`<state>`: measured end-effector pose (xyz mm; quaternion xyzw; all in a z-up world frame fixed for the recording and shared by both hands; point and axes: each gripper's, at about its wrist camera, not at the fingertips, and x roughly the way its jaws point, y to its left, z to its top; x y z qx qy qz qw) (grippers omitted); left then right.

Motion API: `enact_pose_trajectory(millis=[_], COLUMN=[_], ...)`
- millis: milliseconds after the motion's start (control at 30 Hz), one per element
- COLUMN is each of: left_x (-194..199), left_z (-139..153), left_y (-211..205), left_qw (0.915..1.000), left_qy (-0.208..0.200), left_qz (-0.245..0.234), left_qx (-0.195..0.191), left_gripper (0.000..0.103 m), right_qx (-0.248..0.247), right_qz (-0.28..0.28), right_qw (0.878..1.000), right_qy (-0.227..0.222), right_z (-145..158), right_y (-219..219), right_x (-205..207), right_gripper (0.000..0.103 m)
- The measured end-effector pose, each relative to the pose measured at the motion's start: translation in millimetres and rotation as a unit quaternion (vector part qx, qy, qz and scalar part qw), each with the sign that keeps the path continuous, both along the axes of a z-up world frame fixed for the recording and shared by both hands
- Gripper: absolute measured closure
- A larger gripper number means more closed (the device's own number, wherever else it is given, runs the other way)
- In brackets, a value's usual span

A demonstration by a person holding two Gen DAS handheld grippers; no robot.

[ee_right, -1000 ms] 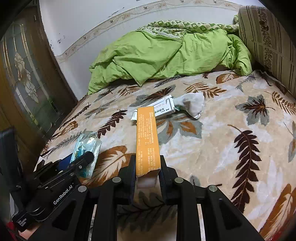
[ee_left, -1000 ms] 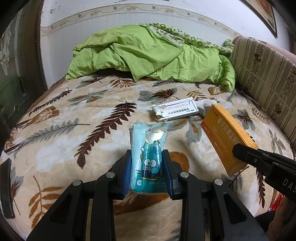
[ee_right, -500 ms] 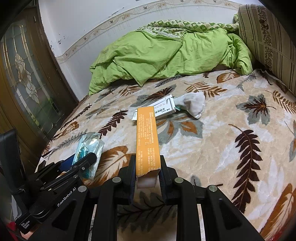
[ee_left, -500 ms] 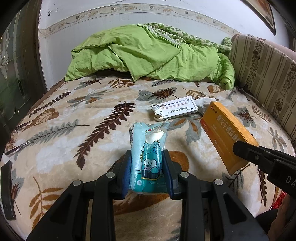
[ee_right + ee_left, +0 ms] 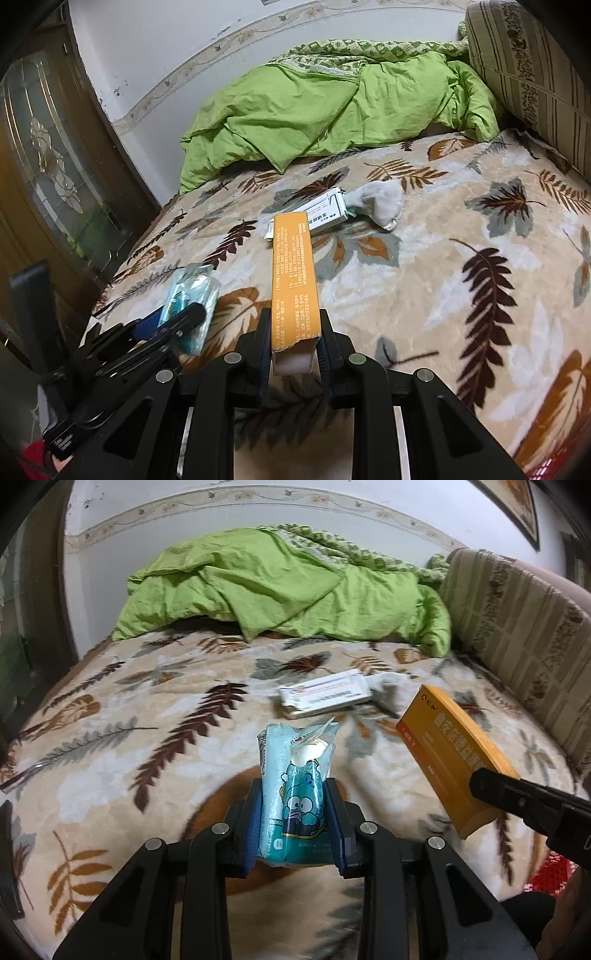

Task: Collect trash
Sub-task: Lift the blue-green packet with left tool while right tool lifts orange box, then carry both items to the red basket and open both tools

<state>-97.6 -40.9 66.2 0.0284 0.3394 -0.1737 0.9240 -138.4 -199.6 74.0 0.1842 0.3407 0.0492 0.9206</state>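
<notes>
The left gripper [image 5: 293,825] has its jaws clamped on a blue cartoon-printed packet [image 5: 295,775], which stands up between them above the leaf-patterned bed [image 5: 110,746]. The right gripper [image 5: 294,345] has its jaws closed on the near end of a long orange box [image 5: 294,280], which juts forward from them. Farther off, a white box [image 5: 325,214] lies on the bed, touching a grey sock [image 5: 384,201], in front of the green quilt [image 5: 280,587].

Each black gripper [image 5: 295,823] has blue inner pads, silver screws, triangular cutouts.
</notes>
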Motion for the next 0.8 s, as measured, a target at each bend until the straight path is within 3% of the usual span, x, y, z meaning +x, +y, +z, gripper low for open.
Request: enact_pose_trajectory(millis=[233, 433, 567, 800], left_x=[-39, -80, -109, -150], left_z=[15, 36, 46, 42], left_y=[-42, -104, -153, -237], left_qw=[0.9957, 0.9784, 0.9554, 0.9077], left_qy=[-0.01, -0.006, 0.013, 0.088], left_qz=[-0.092, -0.205, -0.292, -0.408], left_qx=[-0.011, -0.028, -0.04, -0.045], left_gripper=[0.073, 0.073, 0.072, 0.072], right_qx=[0.015, 0.018, 0.009, 0.018], right_qz=[-0.047, -0.125, -0.185, -0.293], right_qw=[0.999, 0.992, 0.983, 0.956], right_qy=[0.003, -0.002, 0.0, 0.017], right_z=[18, 38, 47, 45], right_y=[-48, -105, -140, -200], right_x=[-61, -136, -189, -273], right_gripper=[0.08, 0.08, 0.08, 0.08])
